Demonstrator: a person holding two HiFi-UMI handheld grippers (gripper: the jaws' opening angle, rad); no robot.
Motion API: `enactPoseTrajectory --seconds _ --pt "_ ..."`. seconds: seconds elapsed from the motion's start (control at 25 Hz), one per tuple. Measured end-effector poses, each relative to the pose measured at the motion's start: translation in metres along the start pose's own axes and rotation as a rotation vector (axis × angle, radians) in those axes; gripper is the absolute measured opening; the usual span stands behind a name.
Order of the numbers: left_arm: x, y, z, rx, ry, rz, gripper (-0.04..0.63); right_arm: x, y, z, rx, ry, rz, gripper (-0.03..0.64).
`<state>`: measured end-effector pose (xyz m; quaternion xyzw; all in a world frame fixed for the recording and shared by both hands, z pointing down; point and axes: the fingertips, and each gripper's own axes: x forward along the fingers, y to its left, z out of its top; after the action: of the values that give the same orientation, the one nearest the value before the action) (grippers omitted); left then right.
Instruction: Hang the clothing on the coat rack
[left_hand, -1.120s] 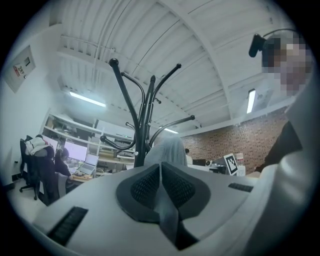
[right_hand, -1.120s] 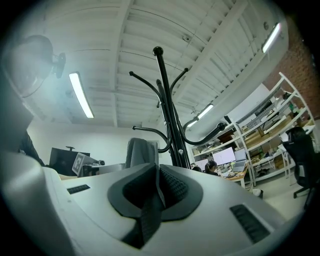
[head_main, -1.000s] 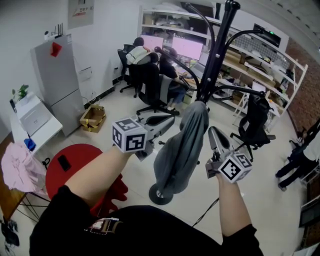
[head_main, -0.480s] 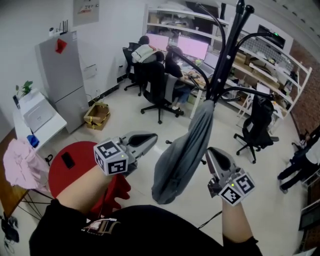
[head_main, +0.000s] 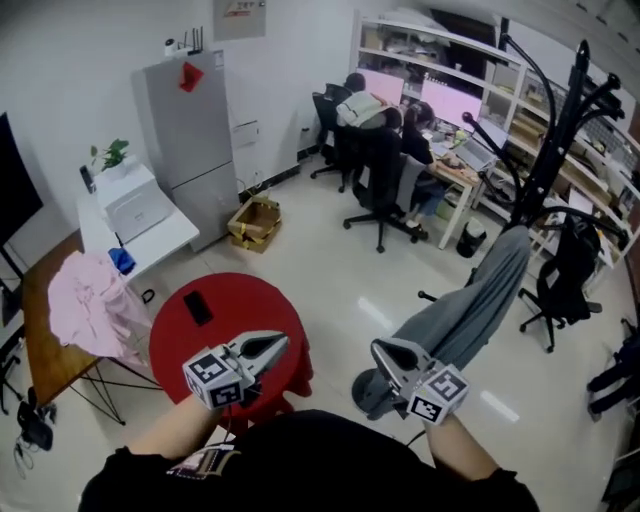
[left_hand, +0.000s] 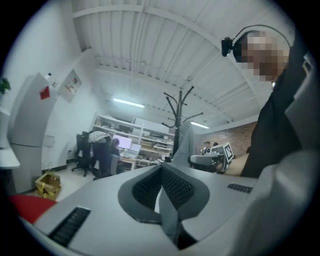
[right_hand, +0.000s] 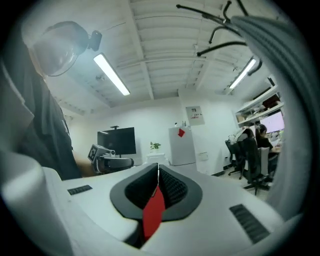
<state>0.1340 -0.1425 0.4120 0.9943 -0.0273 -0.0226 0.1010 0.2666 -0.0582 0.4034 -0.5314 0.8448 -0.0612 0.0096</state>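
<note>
A grey garment (head_main: 470, 315) hangs from a lower arm of the black coat rack (head_main: 555, 150) at the right of the head view, draping down toward the rack's base. Both grippers are low and near me, apart from the garment. My left gripper (head_main: 283, 341) is shut and empty over the red round table (head_main: 180, 350). My right gripper (head_main: 376, 348) is shut and empty, just left of the garment's bottom end. In the left gripper view the rack (left_hand: 177, 107) and garment (left_hand: 186, 142) stand far ahead. The garment (right_hand: 295, 100) fills the right edge of the right gripper view.
A black phone (head_main: 197, 308) lies on the red table. Pink clothing (head_main: 90, 300) is draped over a wooden table (head_main: 45, 355) at the left. A grey fridge (head_main: 195, 140), a cardboard box (head_main: 255, 222), office chairs and seated people at desks (head_main: 385, 150) fill the back.
Both grippers have drawn back and down, away from the grey garment, which stays hanging on the rack. The head view has swung left, so the rack now sits at the right edge.
</note>
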Motion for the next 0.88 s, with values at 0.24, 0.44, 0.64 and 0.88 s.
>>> enactPoseTrajectory --seconds 0.24,0.44,0.64,0.88 --pt "-0.143 0.074 -0.038 -0.074 0.004 0.267 0.000 0.129 0.060 -0.078 0.087 0.107 0.137 0.000" --pt "-0.218 0.092 -0.058 -0.086 -0.009 0.371 0.000 0.194 0.102 -0.130 0.126 0.204 0.216 0.000" --pt "-0.255 0.090 -0.081 -0.157 -0.017 0.416 0.000 0.224 0.139 -0.148 0.127 0.277 0.296 0.000" --pt "-0.260 0.082 -0.086 -0.152 -0.011 0.418 0.000 0.231 0.152 -0.146 0.115 0.287 0.339 0.000"
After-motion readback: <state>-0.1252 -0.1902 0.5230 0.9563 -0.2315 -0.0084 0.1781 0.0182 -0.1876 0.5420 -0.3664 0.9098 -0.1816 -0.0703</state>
